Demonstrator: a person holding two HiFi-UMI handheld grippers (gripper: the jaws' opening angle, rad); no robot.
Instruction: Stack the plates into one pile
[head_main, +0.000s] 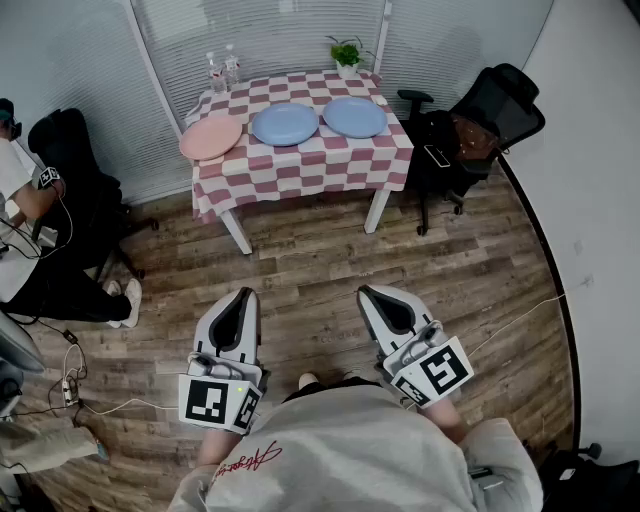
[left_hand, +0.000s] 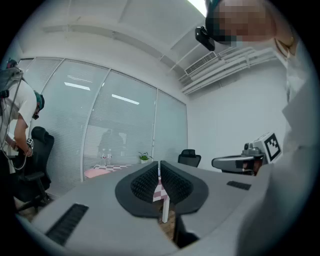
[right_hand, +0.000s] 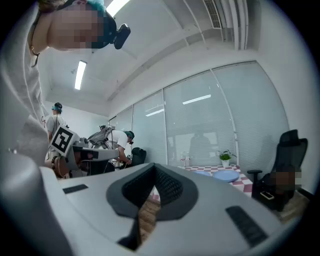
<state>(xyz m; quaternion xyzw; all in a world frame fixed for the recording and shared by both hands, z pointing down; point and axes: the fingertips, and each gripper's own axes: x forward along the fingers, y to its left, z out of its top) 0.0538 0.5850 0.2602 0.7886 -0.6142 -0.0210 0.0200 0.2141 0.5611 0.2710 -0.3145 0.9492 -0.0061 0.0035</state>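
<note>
Three plates (head_main: 285, 123) in row on table (head_main: 300, 170); left gripper (head_main: 244, 295), right gripper (head_main: 368, 293) closed, empty.

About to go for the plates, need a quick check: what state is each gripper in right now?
Left gripper: closed, holding nothing.
Right gripper: closed, holding nothing.

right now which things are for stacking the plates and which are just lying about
For the job: pink plate, middle blue plate, right blue plate, on the checked table.
Just lying about: two bottles, potted plant, black office chair.
</note>
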